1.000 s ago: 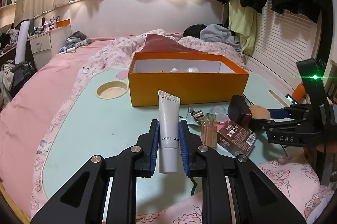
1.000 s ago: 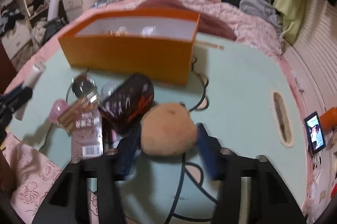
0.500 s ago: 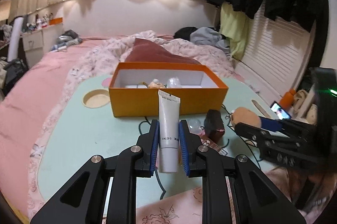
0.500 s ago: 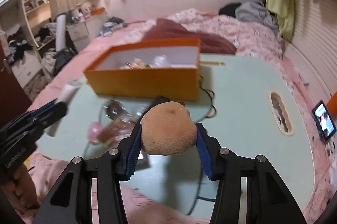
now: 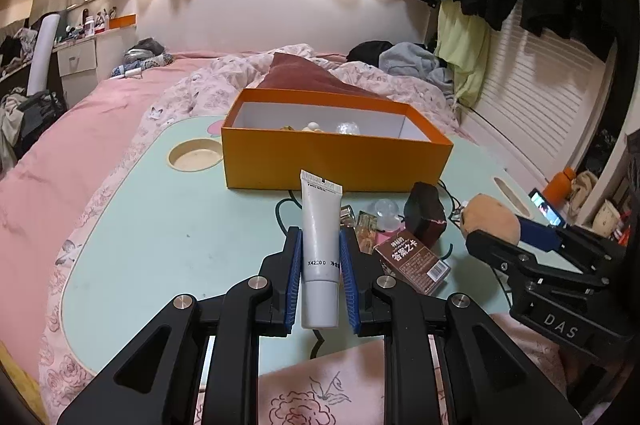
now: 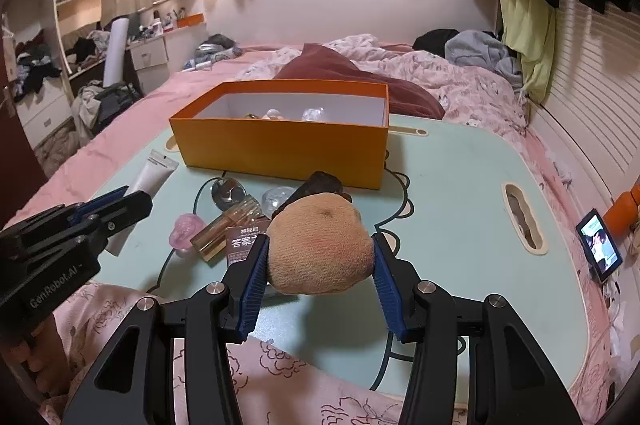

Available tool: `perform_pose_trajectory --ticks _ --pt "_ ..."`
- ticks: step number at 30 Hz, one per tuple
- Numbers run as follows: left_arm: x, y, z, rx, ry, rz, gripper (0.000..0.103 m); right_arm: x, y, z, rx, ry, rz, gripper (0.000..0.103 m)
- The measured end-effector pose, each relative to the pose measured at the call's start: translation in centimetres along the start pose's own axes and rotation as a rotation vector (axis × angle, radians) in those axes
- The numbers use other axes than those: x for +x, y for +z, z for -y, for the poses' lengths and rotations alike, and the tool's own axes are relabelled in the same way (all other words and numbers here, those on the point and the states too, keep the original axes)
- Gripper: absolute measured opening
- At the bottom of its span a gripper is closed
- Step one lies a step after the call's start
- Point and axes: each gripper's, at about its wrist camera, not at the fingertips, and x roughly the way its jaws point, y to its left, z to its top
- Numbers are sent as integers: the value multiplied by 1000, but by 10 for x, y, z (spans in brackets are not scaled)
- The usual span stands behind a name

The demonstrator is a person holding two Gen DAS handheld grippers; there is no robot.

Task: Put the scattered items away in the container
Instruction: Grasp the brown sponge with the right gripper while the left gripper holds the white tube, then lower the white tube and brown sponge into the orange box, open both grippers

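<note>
Left tool [image 5: 320, 257]: clenched on a white tube [image 5: 320, 237]; the tube is gripped near its capped end between the blue pads [image 5: 294, 277], its crimped end pointing up and away toward the box.
Right tool [image 6: 318, 257]: clenched on a tan plush ball [image 6: 320, 241]; the ball is pressed between both blue pads and bulges out in front of them.
Tube position: held above the near part of the table [image 5: 160, 233], in front of the box's near wall and apart from it.
Plush ball position: held above the loose items, nearer than the box.
Container: one orange box [image 6: 280, 145], open at the top, white inside, standing on the far half of the table.
Container contents: a few small items are seen along the inner near wall, among them a pale rounded piece [image 6: 273, 113] and a clear crinkled piece [image 6: 314, 113]; a third, darker piece lies to their left and cannot be identified.
Loose items on table: one brown printed card box [image 5: 414, 261], one dark pouch [image 5: 424, 215], one gold bottle [image 6: 228, 225], one pink translucent piece [image 6: 185, 231], one clear round piece [image 6: 278, 197], one shiny round object [image 6: 226, 189]; all lie close together between the two tools.
Other: one phone [image 6: 600, 249] with a lit screen stands beyond the table's right edge.
Tool count: two, each holding one item.
</note>
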Motion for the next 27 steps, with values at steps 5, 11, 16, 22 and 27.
perform_pose_trajectory --ticks 5,11,16,22,27 --pt "-2 0 -1 -1 1 9 20 -3 -1 2 4 1 11 49" --pt "-3 3 -1 2 -3 10 20 -4 1 5 10 10 14 49" --pt "-7 14 -4 5 -4 29 20 -7 15 14 39 42 26 49" --pt "-3 40 -7 10 -29 42 20 -10 38 20 70 59 63 49" --pt "5 79 -8 2 -63 59 20 -9 69 18 53 39 114 49"
